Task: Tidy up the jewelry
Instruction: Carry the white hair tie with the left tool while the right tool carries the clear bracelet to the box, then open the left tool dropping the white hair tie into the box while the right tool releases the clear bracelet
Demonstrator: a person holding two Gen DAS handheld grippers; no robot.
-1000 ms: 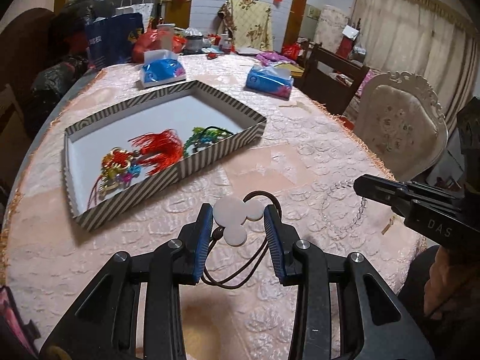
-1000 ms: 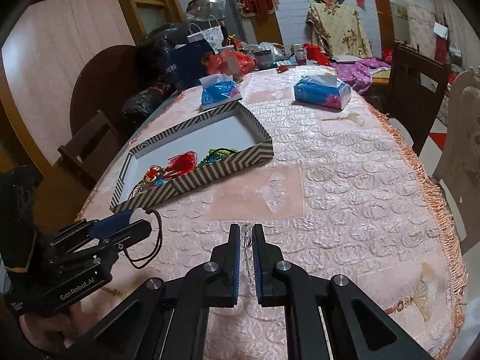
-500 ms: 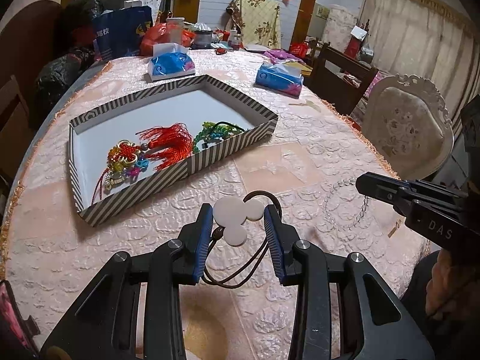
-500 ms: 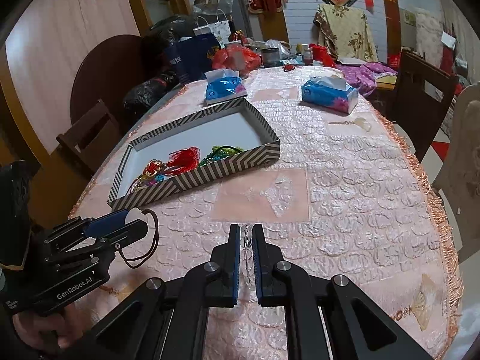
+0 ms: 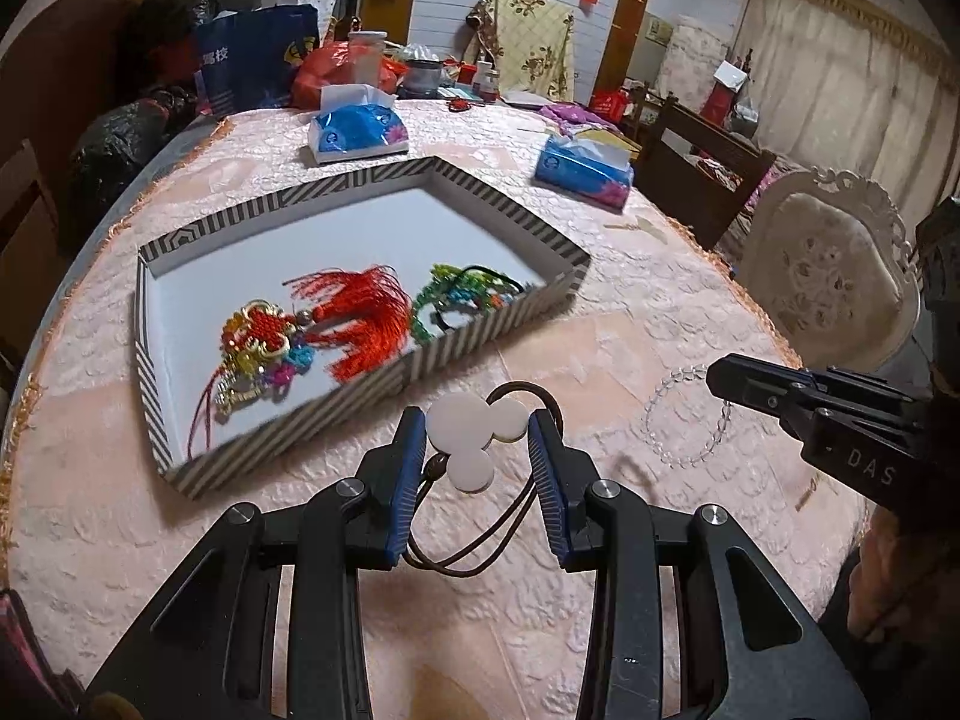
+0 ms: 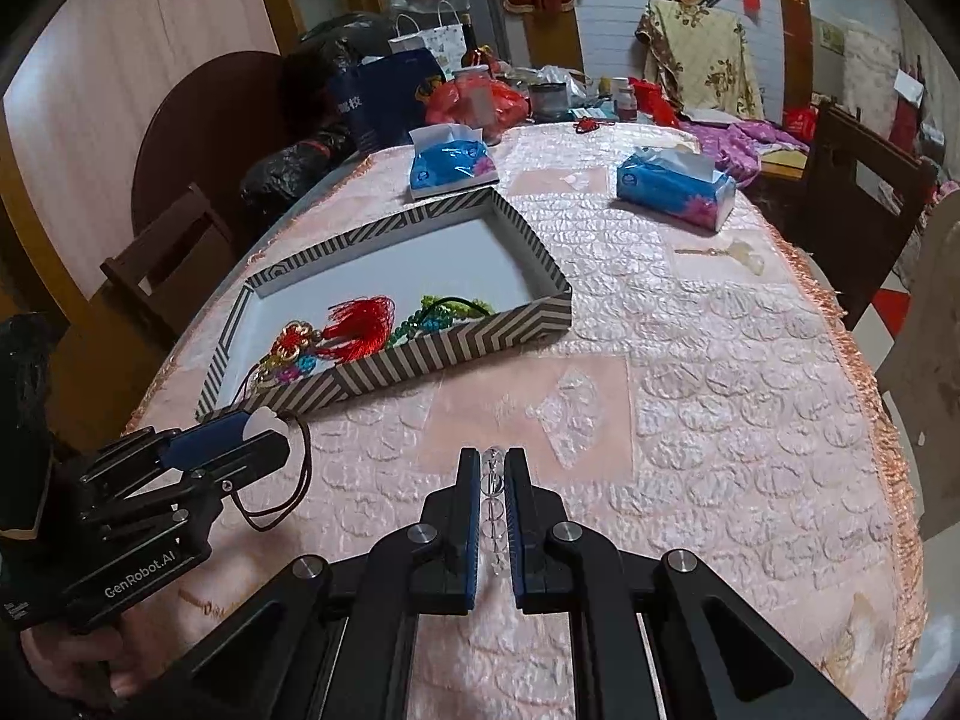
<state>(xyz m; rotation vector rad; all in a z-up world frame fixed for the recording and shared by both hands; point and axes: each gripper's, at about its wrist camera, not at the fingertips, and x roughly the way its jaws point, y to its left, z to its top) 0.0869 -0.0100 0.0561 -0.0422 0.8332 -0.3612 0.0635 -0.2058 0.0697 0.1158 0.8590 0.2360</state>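
Observation:
My left gripper [image 5: 477, 420] is shut on a white three-disc pendant [image 5: 459, 425] whose brown cord [image 5: 480, 546] hangs looped below it. It hovers just short of the near wall of the striped tray [image 5: 360, 384]. Inside the tray lie a red tassel ornament [image 5: 354, 315] and a green beaded piece [image 5: 447, 294]. My right gripper [image 6: 493, 459] is shut on a clear bead bracelet [image 6: 492, 489]; in the left wrist view that clear bead bracelet [image 5: 684, 414] dangles from the right gripper [image 5: 717, 378] over the pink tablecloth. The right wrist view shows the left gripper [image 6: 264, 435] with the pendant at lower left, near the tray's front corner.
Two blue tissue packs [image 5: 357, 132] [image 5: 582, 171] lie beyond the tray. Bags and clutter crowd the table's far end [image 6: 474, 102]. A white padded chair [image 5: 822, 276] and a dark wooden chair [image 5: 702, 174] stand at the right edge. A small fan-shaped charm [image 6: 741, 255] lies near the fringe.
Both grippers have moved forward toward the tray with their pieces still held; the tray looks larger and nearer. Neither grip has changed.

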